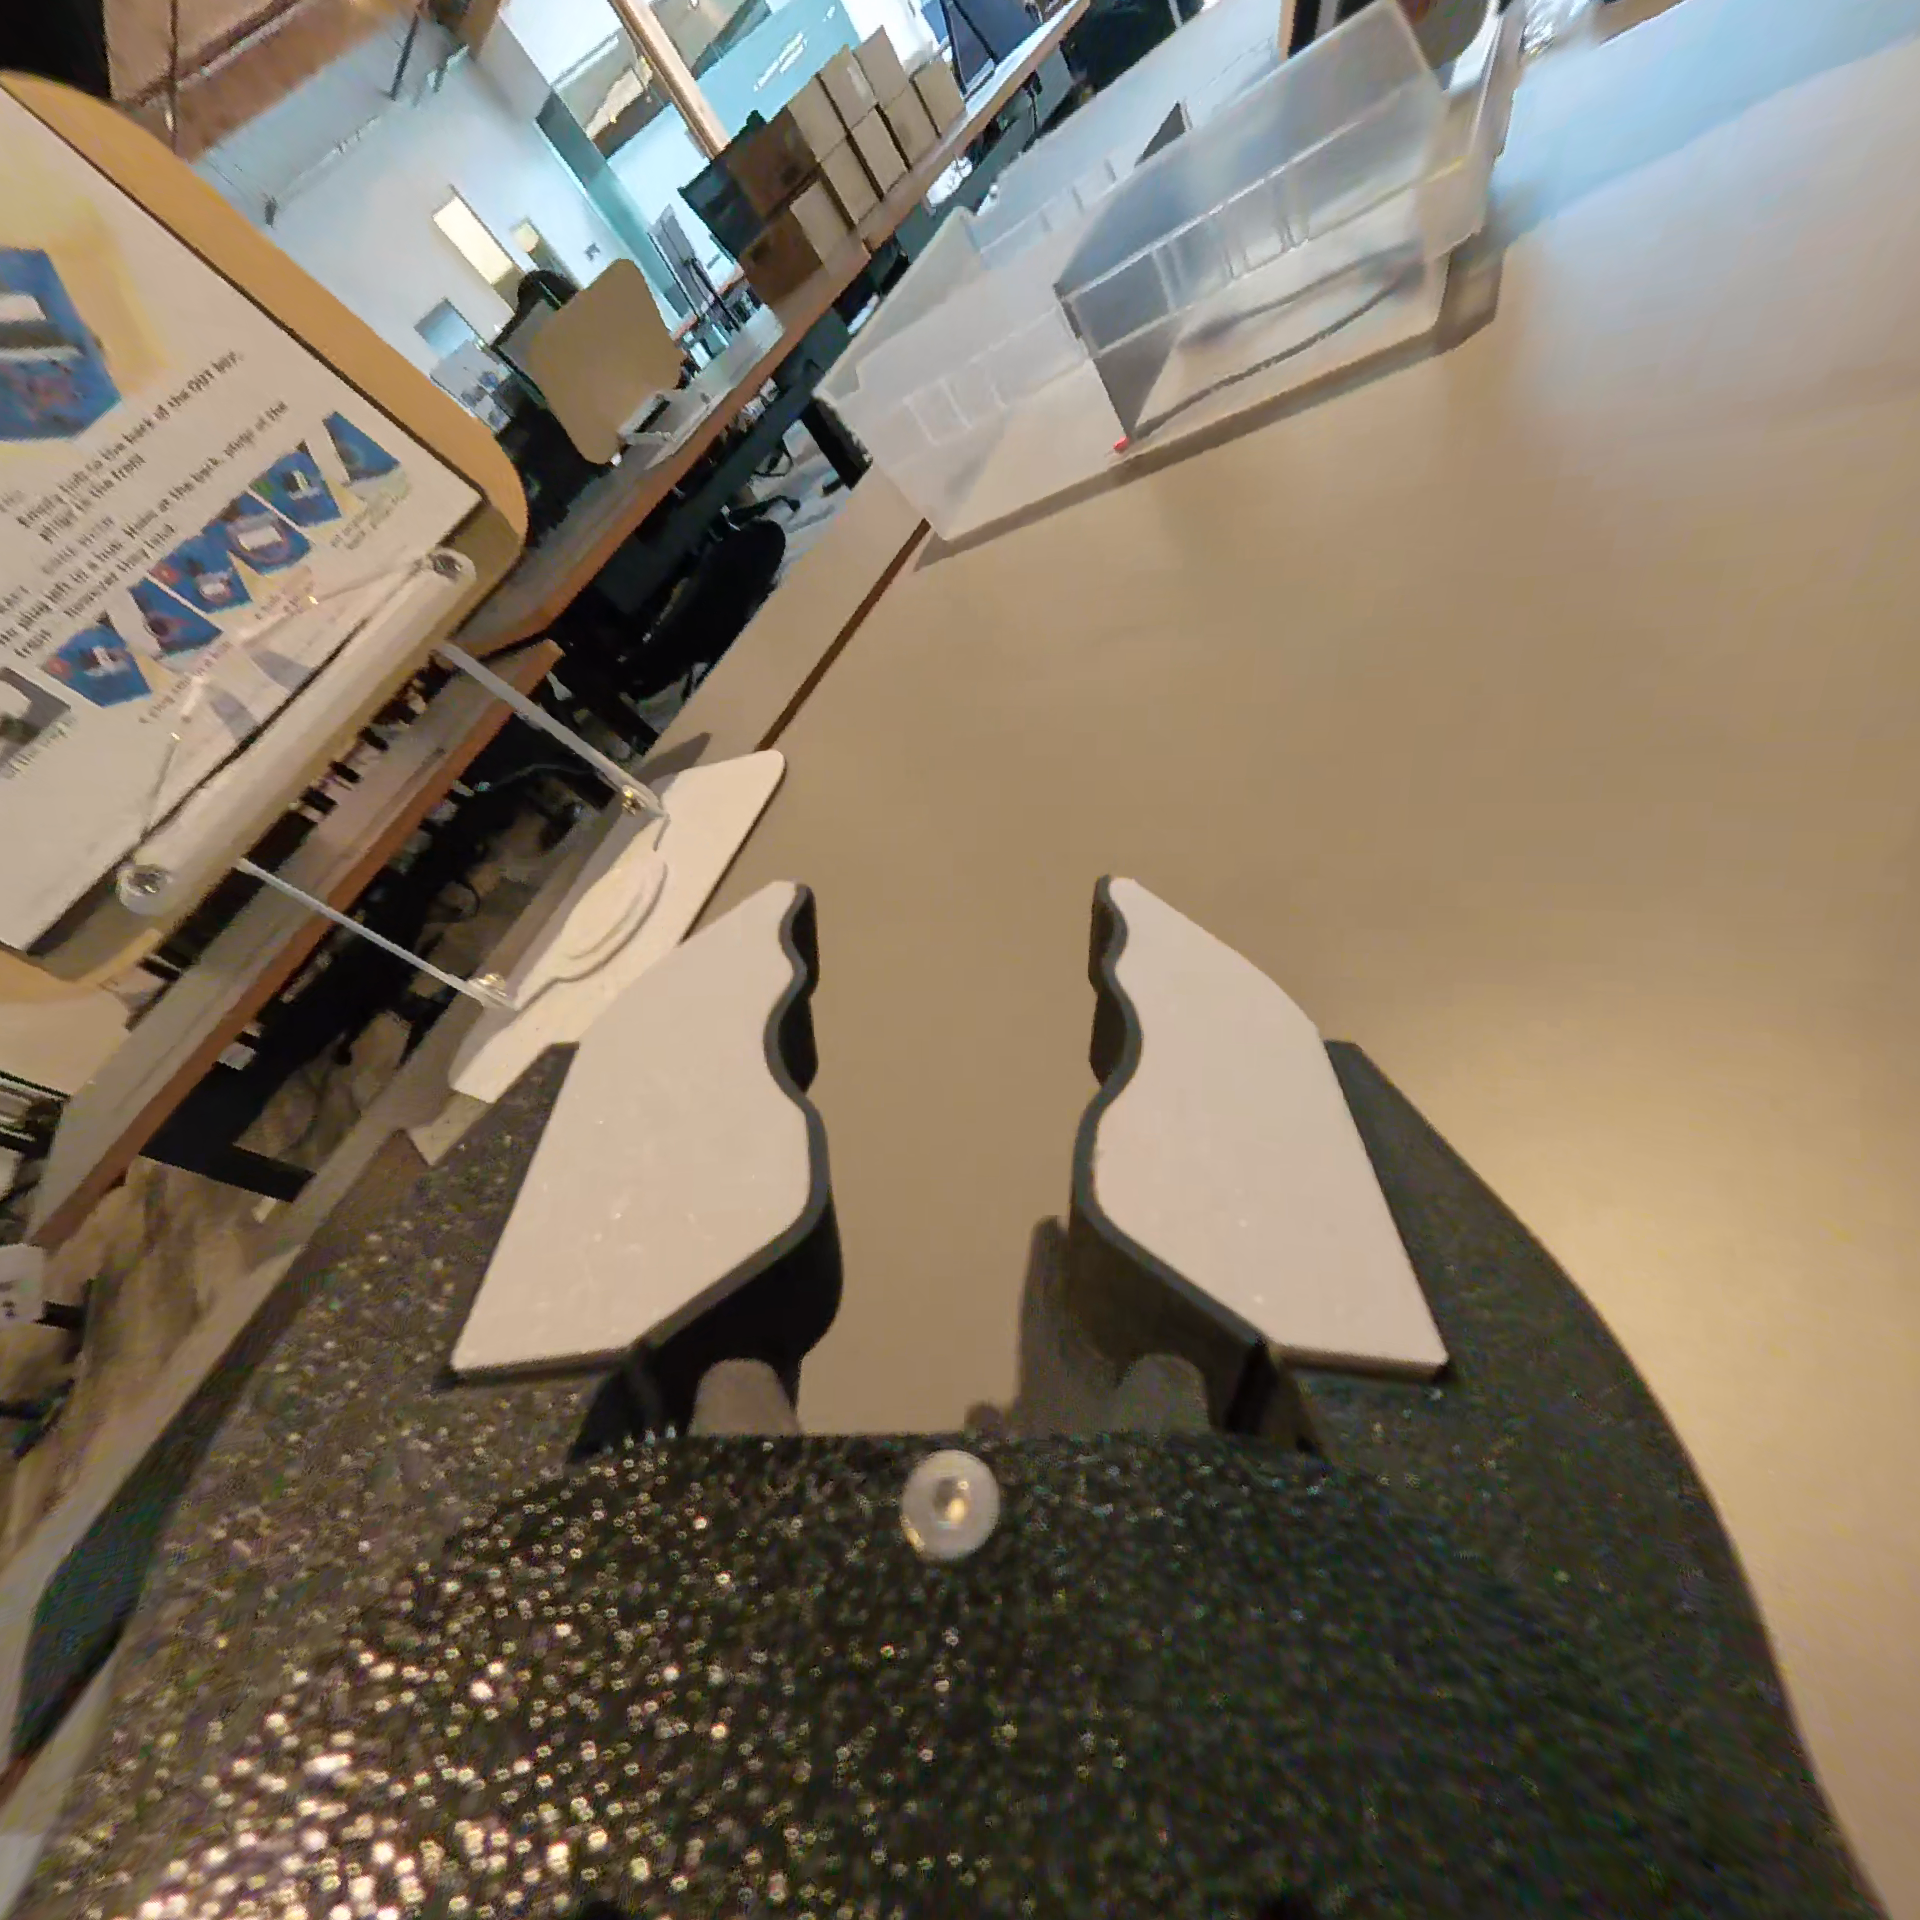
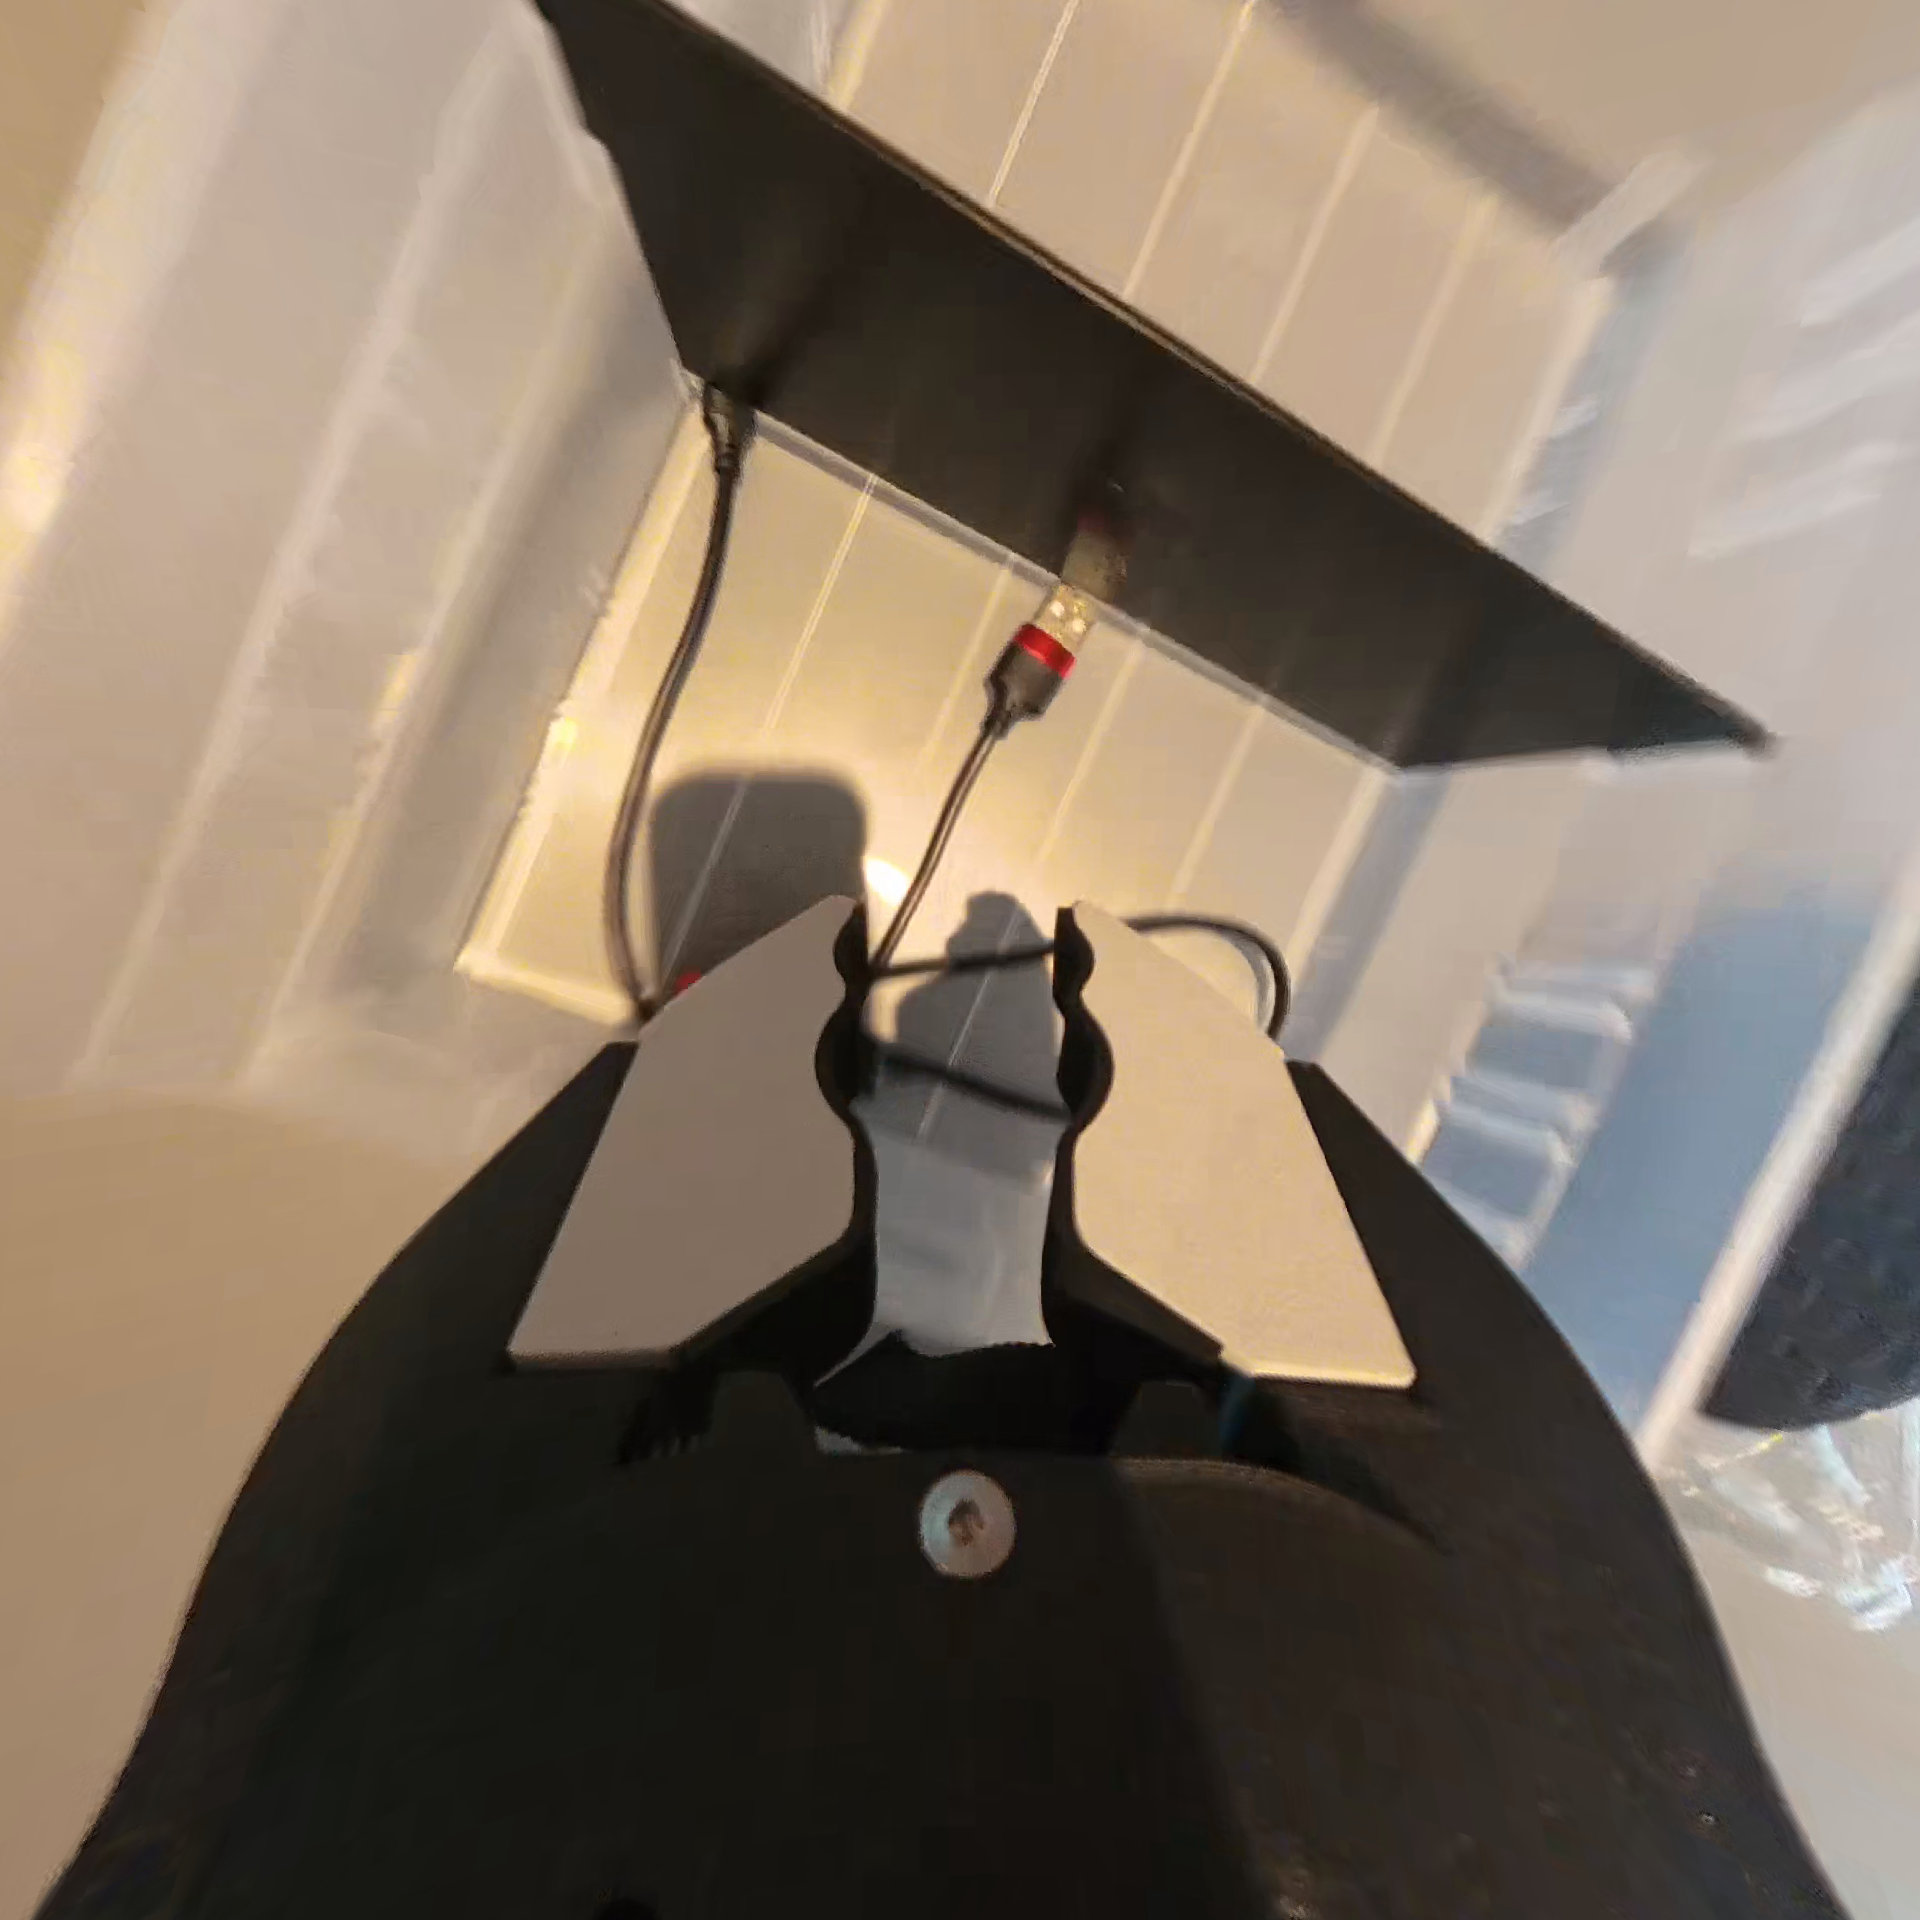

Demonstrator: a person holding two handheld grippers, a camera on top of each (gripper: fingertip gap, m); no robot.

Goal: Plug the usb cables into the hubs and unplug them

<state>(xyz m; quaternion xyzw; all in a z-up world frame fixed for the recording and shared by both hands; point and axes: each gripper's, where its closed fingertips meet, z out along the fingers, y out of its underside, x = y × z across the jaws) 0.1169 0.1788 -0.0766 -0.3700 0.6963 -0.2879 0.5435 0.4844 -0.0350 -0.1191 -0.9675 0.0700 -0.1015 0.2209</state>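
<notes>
My left claw [image 1: 954,914] hovers low over the beige table [image 1: 1351,779], jaws apart, nothing btwn them. It points toward the far end, where clear acrylic boxes [image 1: 1247,301] sit well ahead and a bit right of its axis. A tiny red dot shows at the near corner of one box; prob a cable end, can't tell. At left, an instruction board [image 1: 208,540] on a clear stand leans near the table edge, w/ a white base plate [image 1: 707,831] just left of my left finger. So the left side is tight; open table lies ahead and right.

My right claw [image 2: 961,925] is the one near the work. Jaws part-open, gripping nothing I can see, though thin black cable loops cross the gap at the tips. The hub [image 2: 1039,416], a dark flat slab inside a clear box, lies straight ahead, its long edge running from near left to far right, slanted across view. Two leads sit in its near face: a plain black cable [image 2: 675,644] at the left end, and a red-banded usb plug [image 2: 1049,655] nearly dead ahead, a touch right of centre. That plug's long axis points up and away into the hub, roughly in line w/ my fingers, metal part partly showing, so maybe not fully seated.

My guess: right claw does the next grab, going fwd onto the red-banded plug, then pulling back along that same axis. Room is narrow: box walls both sides, black lead close on the left, slack cable under my tips that could snag.
</notes>
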